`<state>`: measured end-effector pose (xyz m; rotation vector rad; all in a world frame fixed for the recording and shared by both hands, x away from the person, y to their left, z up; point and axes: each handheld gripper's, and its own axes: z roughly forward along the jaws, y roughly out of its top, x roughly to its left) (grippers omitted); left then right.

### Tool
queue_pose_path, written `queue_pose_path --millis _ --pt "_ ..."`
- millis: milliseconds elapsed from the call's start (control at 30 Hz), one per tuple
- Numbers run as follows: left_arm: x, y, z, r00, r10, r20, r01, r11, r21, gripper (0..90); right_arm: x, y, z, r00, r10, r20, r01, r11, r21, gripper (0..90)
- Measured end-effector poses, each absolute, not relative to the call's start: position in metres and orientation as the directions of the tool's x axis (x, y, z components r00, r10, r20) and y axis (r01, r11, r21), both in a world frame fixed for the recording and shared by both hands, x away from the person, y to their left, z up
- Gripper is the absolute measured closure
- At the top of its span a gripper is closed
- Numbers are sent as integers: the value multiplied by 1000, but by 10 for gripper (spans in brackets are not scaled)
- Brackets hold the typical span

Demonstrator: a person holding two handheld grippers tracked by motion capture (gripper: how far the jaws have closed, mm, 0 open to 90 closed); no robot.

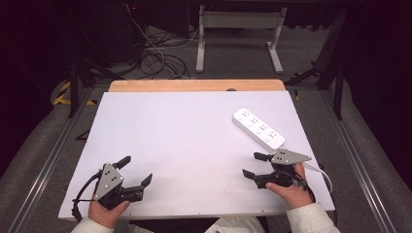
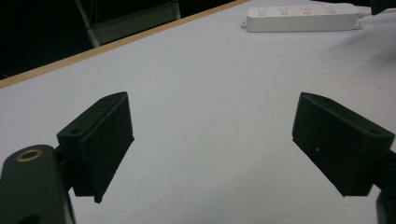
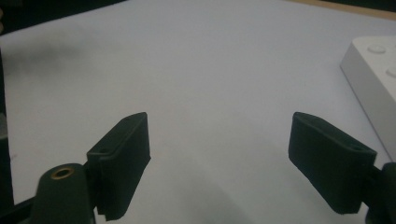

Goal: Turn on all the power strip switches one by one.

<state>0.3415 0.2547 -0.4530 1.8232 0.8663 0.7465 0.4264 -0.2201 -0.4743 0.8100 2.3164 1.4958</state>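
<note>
— Is there any writing on the long white plastic power strip?

— None I can read. It has rows of little plug holes on top, too small to make out. In the right gripper view its end is cut off by the picture's edge.

— Where is it?

— On the big white table board, at the far right, lying slanted. Its white cable goes behind the hand.

— And the tongs?

— The right gripper sits just beside the strip's near end, not touching it. Its jaws are wide apart with nothing between them. The left gripper rests at the near left, well apart from the strip, jaws wide apart too, holding nothing.
</note>
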Motion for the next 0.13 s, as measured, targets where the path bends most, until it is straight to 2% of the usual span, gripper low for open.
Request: queue_pose_path --millis 133 --pt "340 255 -453 562 817 129 230 -304 924 126 420 -226 -481 -811 581 69 299 311 902 201"
